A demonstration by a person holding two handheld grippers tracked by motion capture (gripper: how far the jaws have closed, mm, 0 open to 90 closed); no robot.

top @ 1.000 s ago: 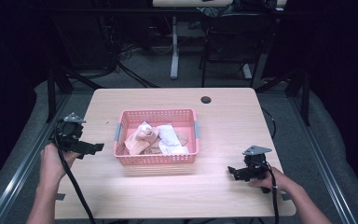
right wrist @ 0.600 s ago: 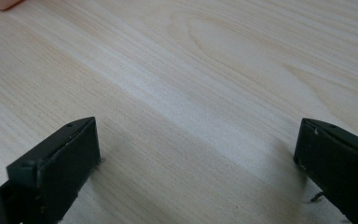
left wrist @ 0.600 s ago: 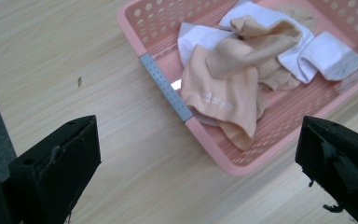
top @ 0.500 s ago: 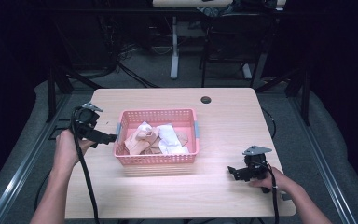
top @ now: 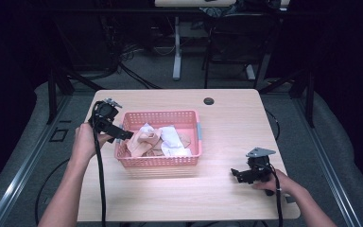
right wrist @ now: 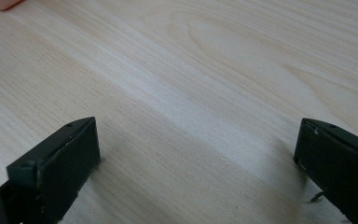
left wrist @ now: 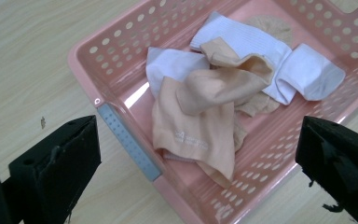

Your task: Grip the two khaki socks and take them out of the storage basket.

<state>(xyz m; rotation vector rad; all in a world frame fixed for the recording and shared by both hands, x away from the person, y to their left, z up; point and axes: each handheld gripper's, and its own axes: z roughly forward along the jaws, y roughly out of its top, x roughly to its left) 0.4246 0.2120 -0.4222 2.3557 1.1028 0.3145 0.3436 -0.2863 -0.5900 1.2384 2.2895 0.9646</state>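
Dim workshop, pale wood worktop. Pink basket near worktop centre holds heap of socks, peach sock on top. Left tongs spread wide, poised over basket's left rim, empty. Right tongs spread, empty, low near worktop's front right corner. Likely risks: jaw catching rim and dragging light basket; pinch gathering several tangled socks instead of one.

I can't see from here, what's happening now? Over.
Left gripper open above basket. Peach sock on top of the white ones, untouched. Right gripper open, low over table. Nothing blocking.
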